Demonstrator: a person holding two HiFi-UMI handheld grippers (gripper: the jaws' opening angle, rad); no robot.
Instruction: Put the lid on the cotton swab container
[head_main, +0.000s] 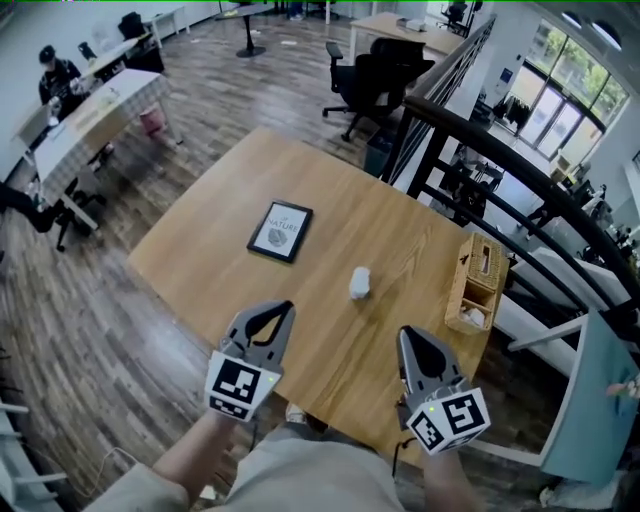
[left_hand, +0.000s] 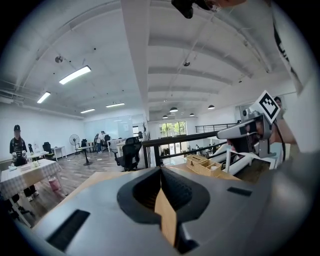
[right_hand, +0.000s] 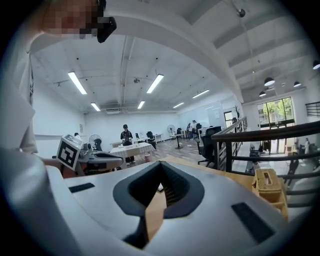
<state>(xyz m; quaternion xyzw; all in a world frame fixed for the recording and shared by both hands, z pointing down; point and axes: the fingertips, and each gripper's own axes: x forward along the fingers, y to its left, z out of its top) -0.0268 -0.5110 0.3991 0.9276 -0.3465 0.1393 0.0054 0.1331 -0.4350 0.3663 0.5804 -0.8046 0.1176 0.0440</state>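
Left gripper (head_main: 285, 308) and right gripper (head_main: 407, 335) held closed, empty, at near counter (head_main: 300, 180) edge. Small white cotton swab container (head_main: 360, 282) located ahead, between both grippers, apart from each. Lid not distinguished. Risk judged: light container knocked over if approached with jaws closed.

Head view overhead, gripper views across table (head_main: 400, 240)

Tabletop (head_main: 400, 240) count: one white container (head_main: 360, 283), one dark-framed card (head_main: 280, 231), one wooden box (head_main: 477, 282); two grippers: left gripper (head_main: 286, 307), right gripper (head_main: 405, 333)
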